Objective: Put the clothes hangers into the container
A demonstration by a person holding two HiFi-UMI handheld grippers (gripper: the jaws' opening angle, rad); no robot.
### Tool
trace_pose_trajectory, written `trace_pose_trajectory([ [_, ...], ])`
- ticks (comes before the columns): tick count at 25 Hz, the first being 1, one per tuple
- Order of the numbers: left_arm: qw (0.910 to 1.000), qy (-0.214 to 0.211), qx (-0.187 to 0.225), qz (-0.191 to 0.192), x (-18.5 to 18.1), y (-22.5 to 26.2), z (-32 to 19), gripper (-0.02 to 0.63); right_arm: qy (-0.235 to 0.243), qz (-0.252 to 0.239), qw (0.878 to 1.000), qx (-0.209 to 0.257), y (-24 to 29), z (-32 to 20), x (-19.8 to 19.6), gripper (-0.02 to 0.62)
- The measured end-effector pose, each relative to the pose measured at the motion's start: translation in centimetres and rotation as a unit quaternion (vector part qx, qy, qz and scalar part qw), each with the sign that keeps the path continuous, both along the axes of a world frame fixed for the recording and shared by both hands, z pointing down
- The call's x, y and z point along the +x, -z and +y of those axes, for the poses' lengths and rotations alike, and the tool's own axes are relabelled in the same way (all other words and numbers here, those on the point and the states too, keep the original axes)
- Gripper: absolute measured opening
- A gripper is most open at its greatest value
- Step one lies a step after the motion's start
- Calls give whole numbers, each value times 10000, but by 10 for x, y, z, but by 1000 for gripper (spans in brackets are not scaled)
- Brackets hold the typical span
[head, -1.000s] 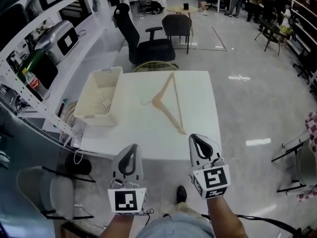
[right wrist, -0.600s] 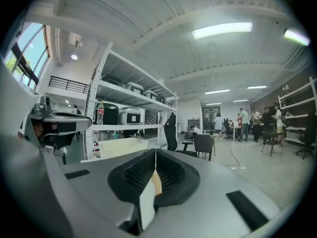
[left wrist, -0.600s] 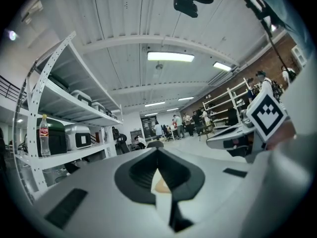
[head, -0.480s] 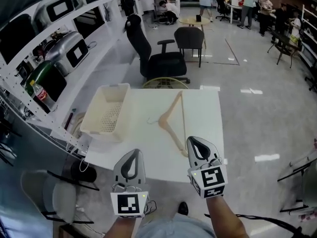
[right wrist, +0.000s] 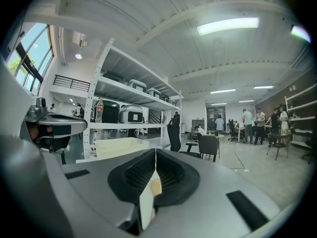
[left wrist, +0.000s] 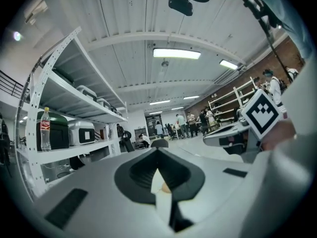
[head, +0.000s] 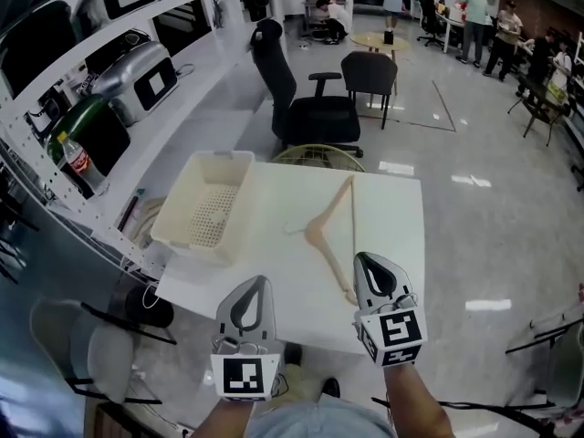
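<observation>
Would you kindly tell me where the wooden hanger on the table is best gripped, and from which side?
Probably the near arm of the wooden hanger, just short of its tip. It lies flat on the table with that end nearest the right gripper, so come in low from the near edge. Its jaws are together now and would need opening first.

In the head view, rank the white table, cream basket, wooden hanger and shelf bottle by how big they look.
1. white table
2. cream basket
3. wooden hanger, about as long as the basket but thin
4. bottle, smallest
</observation>
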State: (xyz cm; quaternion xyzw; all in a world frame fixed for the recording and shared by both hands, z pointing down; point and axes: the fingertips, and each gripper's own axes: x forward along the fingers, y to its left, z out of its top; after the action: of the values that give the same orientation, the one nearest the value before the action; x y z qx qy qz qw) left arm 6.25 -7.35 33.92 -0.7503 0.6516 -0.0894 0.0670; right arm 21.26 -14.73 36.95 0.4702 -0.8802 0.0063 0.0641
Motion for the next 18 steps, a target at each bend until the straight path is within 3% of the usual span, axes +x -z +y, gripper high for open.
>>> trace_pose_trajectory([
  [7, 9995, -213, -46, 230, -26, -10, -58, 11, -162, 128, 9998, -72, -8, -49, -27, 12],
  [18, 9953, -863, 277, 347, -66, 15, -149, 11, -770, 226, 9966, 211, 21, -119, -59, 12],
])
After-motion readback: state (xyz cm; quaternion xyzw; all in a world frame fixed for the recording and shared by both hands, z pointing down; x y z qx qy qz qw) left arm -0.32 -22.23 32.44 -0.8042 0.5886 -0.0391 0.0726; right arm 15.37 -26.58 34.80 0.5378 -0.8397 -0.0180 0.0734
